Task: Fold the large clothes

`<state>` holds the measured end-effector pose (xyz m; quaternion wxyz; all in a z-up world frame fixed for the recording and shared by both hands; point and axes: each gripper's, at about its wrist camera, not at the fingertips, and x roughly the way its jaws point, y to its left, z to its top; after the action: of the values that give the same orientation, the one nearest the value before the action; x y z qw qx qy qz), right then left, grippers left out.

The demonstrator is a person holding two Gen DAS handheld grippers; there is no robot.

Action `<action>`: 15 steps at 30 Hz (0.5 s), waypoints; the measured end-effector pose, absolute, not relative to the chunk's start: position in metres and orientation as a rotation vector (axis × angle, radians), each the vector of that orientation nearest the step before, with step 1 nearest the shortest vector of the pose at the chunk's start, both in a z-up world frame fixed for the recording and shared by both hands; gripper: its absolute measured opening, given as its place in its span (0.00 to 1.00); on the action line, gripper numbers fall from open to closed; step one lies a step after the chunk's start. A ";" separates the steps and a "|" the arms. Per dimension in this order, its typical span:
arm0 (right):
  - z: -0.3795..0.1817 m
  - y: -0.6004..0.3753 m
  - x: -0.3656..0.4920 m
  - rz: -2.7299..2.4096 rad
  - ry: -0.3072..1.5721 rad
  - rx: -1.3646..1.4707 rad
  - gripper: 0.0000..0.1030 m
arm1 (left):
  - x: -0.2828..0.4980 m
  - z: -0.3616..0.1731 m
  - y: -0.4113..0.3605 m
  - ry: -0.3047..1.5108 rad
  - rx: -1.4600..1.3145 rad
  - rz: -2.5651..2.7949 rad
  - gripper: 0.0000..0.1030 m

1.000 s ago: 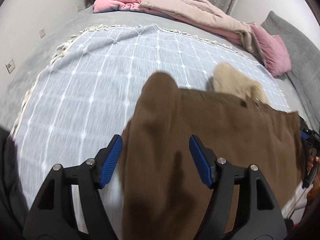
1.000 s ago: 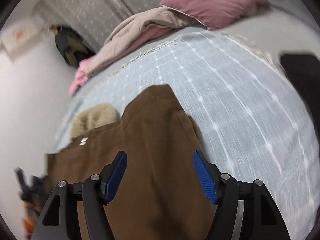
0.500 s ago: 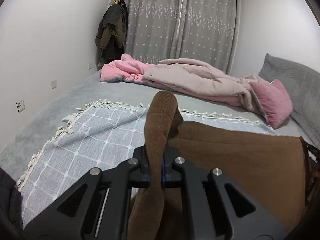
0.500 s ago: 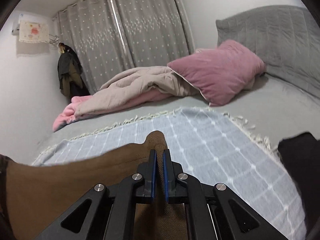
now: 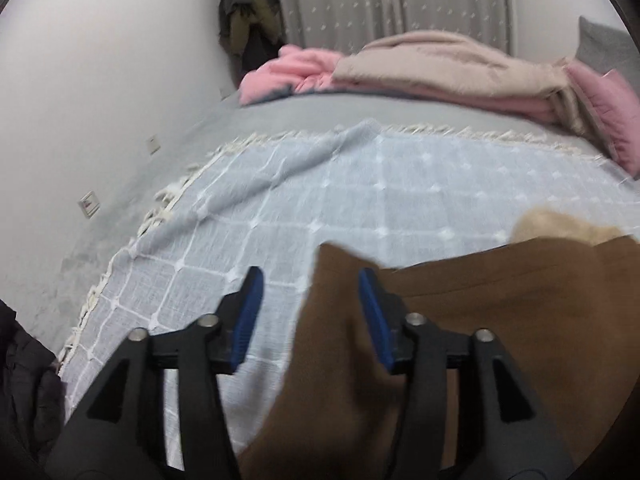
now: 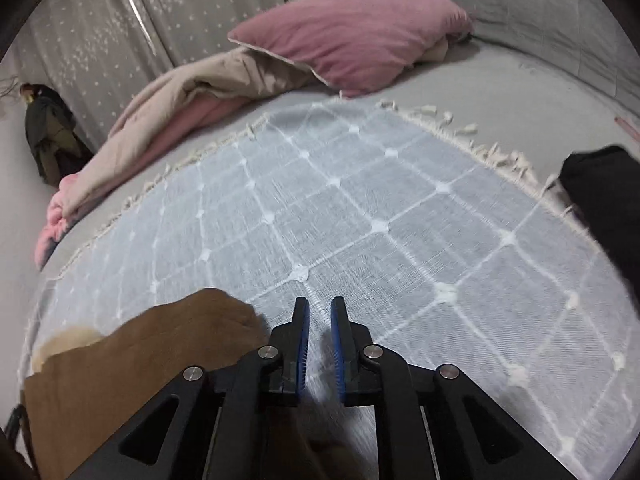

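One brown garment [image 5: 500,320] lies on one checked grey throw [image 5: 320,184]. Behind sit one pink pillow [image 6: 352,28] and one beige quilt [image 5: 440,60]. Two grippers, left [image 5: 310,312] and right [image 6: 319,340], frame the bed.

Pink pillow [image 6: 352,36] – checked throw [image 6: 340,216] (fringed)

Both fisheye views were evenly and softly lit, moderately bright, with no hard shadows and no glare. The source of the light could not be made out. Motion blur smeared most of each picture: the checked blanket [image 5: 360,184], the curtain [image 5: 392,0] and the pink pillow [image 6: 352,28] all looked soft. Straight lines bowed strongly outward, and the corners of both frames fell into a black vignette.
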<state>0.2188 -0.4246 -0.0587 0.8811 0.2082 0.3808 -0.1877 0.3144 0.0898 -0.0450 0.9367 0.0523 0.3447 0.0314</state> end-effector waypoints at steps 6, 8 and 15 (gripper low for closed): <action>-0.021 -0.319 0.209 -0.204 0.733 0.259 0.64 | 0.280 -0.033 0.038 0.702 0.046 -0.107 0.72; -0.026 -0.284 0.203 -0.127 0.746 0.195 0.65 | 0.284 -0.057 0.041 0.781 0.026 -0.089 0.72; -0.075 -0.341 0.163 -0.221 0.824 0.333 0.65 | 0.287 -0.086 0.118 0.911 -0.069 -0.025 0.72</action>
<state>0.1632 -0.3414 -0.0747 0.8971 0.1605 0.3976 -0.1066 0.2873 0.1178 -0.0860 0.8973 -0.0335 0.4400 -0.0121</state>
